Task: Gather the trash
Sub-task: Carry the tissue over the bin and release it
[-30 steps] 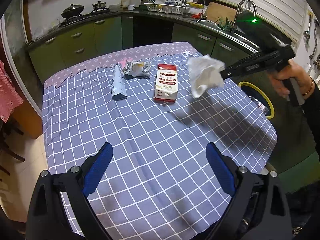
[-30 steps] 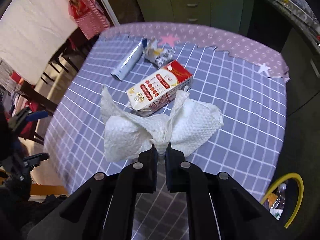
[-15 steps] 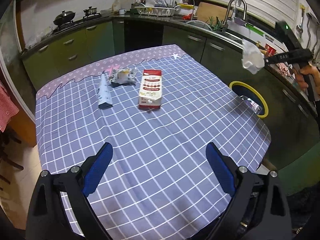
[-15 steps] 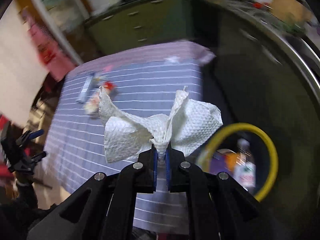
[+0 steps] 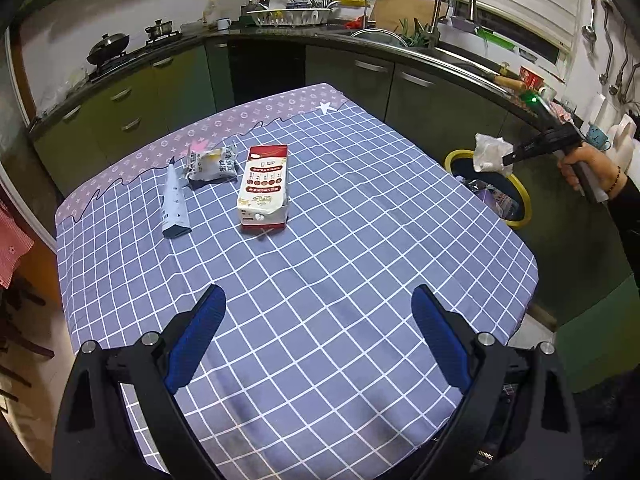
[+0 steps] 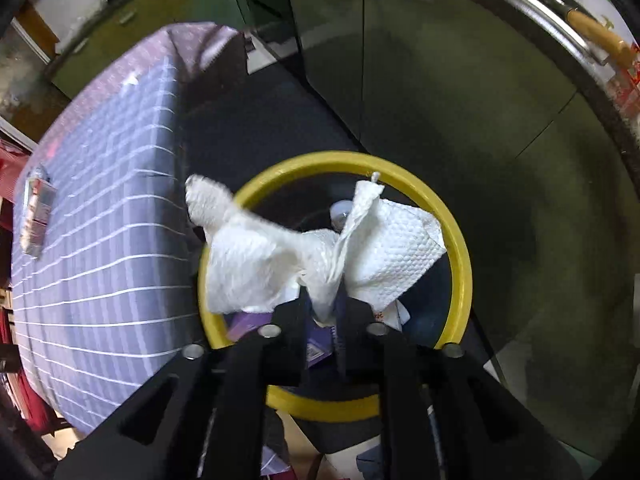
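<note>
Swinging off the bench since the earlier frames, our right claw (image 6: 322, 312) is now hanging over the round black bin with the yellow rim (image 6: 460, 264), where before it was carrying the crumpled white paper towel (image 6: 320, 256) above the checked cloth. Its jaws are opening at this moment; the towel's pinched waist is sitting between them, and we cannot tell whether the pads are pressing on it or only cradling it.

We are reading the deciding relation from the right wrist view: the towel is lying straight ahead of the claw, its two wings spreading toward ten and two o'clock, and the bin's mouth is directly beyond it. One wing is reaching past the rim at ten o'clock, toward the edge of the blue-and-white checked bench (image 6: 100, 240). We are judging that a straight drop should land in the bin, though that overhanging wing could catch the rim.

From the left wrist view, our left claw (image 5: 318, 336) is standing wide open and empty over the near part of the bench. Ahead of it, toward twelve o'clock, the red-and-white carton (image 5: 264, 190) is lying with its long axis pointing away from us; the grey-white tube (image 5: 174, 206) and crinkled snack wrapper (image 5: 210, 164) are lying toward eleven. We are judging the left hand nearer to all three.
</note>
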Action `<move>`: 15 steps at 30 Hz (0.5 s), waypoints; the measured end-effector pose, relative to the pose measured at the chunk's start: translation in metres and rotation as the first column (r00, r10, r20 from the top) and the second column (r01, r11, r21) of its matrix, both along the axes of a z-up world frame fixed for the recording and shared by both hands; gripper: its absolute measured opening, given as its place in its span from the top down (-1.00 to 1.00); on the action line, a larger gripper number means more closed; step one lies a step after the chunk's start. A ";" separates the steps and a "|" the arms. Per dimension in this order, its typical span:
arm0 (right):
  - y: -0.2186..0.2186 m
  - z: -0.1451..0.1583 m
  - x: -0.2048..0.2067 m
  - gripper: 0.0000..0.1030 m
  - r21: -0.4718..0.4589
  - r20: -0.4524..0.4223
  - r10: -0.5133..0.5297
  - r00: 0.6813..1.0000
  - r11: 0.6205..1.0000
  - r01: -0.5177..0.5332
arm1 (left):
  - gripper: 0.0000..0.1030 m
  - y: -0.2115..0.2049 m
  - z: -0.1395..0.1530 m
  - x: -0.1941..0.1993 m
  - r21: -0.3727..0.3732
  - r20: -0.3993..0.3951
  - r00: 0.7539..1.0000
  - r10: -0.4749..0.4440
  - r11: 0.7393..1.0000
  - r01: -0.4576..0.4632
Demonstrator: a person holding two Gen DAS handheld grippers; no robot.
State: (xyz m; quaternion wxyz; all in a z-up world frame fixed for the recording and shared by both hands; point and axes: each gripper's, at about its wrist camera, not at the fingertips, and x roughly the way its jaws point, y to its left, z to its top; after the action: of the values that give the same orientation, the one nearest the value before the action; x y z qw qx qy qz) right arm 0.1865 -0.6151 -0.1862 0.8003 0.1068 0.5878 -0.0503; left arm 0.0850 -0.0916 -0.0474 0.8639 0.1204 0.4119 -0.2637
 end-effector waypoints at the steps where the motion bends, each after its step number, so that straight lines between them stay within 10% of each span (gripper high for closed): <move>1: -0.002 -0.004 0.002 0.28 0.003 -0.015 -0.001 1.000 1.000 0.001 | -0.74 -0.001 0.000 0.000 0.004 0.000 1.000 0.000 1.000 0.000; 3: -0.004 -0.005 0.003 -0.10 -0.007 -0.010 -0.016 1.000 1.000 0.016 | -0.74 -0.002 0.000 0.001 0.012 0.001 1.000 0.001 1.000 -0.001; 15: 0.018 0.056 -0.066 -0.19 0.043 0.179 -0.010 0.984 0.999 0.002 | -0.77 -0.004 -0.005 0.026 0.015 -0.030 1.000 0.001 1.000 0.000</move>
State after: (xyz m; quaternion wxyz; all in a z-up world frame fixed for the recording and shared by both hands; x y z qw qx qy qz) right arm 0.1204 -0.5971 -0.1303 0.8472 0.1297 0.5143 -0.0302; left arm 0.1115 -0.0957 -0.0523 0.8567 0.1227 0.4268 -0.2623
